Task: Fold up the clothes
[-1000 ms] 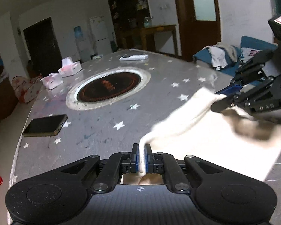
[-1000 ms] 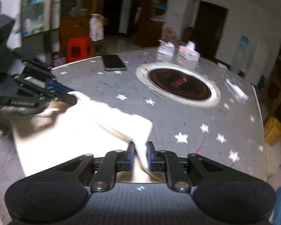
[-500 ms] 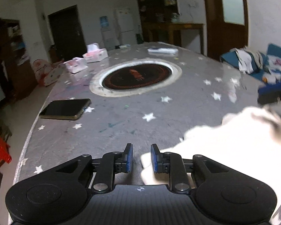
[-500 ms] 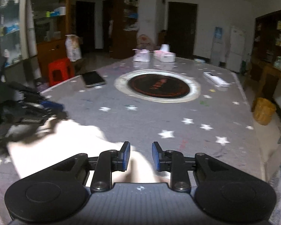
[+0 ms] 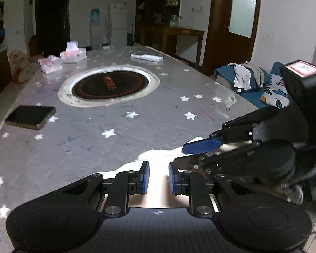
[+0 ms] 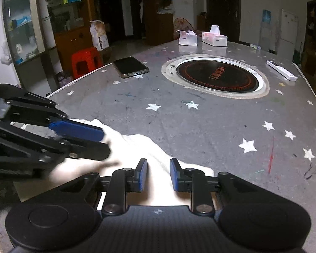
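left gripper (image 5: 158,177) was nearest in its own view: jaws stood apart, nothing between the blue pads, pale cloth visible through the gap. right gripper (image 6: 158,175) read the same in its own view, jaws parted and empty over the cloth. each gripper also showed in the other's camera, close beside its partner, with the blue-tipped fingers spread.

white garment (image 6: 137,147) lay on the near end of the table (image 5: 94,147), directly under and just ahead of both grippers, touching neither pad as far as could be seen. its far edge made a soft rounded hump and not a crisp line.

progress, judged: neither gripper had hold of the cloth, which lay as a compact bundle, so at least one fold looked laid down. whether more folds or a final smoothing were left could not be settled from these views.

hard to read: most of the garment was hidden behind the gripper bodies and blown out by glare, so layer count, edge alignment and garment type were unclear. the left gripper was motion-blurred in the right wrist view.

farther out on the table: a dark phone (image 5: 30,117) near the left edge, a round inset burner (image 5: 109,84) at mid-table, a white remote (image 5: 147,57), two tissue boxes (image 5: 73,54) at the far end. off the table, a red stool (image 6: 86,61) and a blue sofa with more clothes (image 5: 247,77) heaped on it.
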Available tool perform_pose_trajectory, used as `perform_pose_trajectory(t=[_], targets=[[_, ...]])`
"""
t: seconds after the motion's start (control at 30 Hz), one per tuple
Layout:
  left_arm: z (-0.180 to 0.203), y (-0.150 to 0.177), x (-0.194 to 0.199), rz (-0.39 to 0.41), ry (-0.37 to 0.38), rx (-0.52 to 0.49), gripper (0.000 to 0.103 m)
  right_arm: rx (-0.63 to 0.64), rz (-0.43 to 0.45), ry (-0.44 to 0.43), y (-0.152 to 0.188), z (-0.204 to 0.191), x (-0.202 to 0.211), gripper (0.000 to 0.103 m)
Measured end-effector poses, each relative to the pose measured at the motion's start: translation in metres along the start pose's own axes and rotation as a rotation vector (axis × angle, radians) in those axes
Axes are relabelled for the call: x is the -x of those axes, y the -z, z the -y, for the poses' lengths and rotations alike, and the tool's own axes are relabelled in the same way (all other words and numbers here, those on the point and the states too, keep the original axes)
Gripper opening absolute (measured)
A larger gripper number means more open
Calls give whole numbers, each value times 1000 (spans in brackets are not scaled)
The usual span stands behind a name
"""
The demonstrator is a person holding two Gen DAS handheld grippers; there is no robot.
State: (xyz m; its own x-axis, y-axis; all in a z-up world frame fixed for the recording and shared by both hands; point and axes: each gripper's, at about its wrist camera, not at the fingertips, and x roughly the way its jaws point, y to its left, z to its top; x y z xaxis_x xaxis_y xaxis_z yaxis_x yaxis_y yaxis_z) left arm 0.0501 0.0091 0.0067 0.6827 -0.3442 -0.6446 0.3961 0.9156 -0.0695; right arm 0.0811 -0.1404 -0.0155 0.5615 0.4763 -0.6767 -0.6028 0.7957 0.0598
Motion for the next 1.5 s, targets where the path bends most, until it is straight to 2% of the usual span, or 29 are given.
perform_pose_trajectory(t=[0.23, 0.57, 0.77, 0.93, 1.33, 1.5], targets=[[-6, -3, -25, -49, -24, 60, 21, -7, 42, 22, 9, 3, 33, 22], [-2, 1, -26, -37, -43, 42, 21, -113, 89, 50, 54, 21, 82, 23], [1, 1, -26, -31, -54, 28, 21, -221, 139, 127, 68, 48, 112, 23], [2, 2, -26, -28, -58, 23, 21, -326, 105, 98, 82, 69, 111, 17], [5, 2, -26, -27, -67, 15, 21, -343, 92, 69, 88, 63, 91, 19], [5, 2, -26, -25, -69, 16, 21, -302, 106, 95, 86, 56, 90, 4]])
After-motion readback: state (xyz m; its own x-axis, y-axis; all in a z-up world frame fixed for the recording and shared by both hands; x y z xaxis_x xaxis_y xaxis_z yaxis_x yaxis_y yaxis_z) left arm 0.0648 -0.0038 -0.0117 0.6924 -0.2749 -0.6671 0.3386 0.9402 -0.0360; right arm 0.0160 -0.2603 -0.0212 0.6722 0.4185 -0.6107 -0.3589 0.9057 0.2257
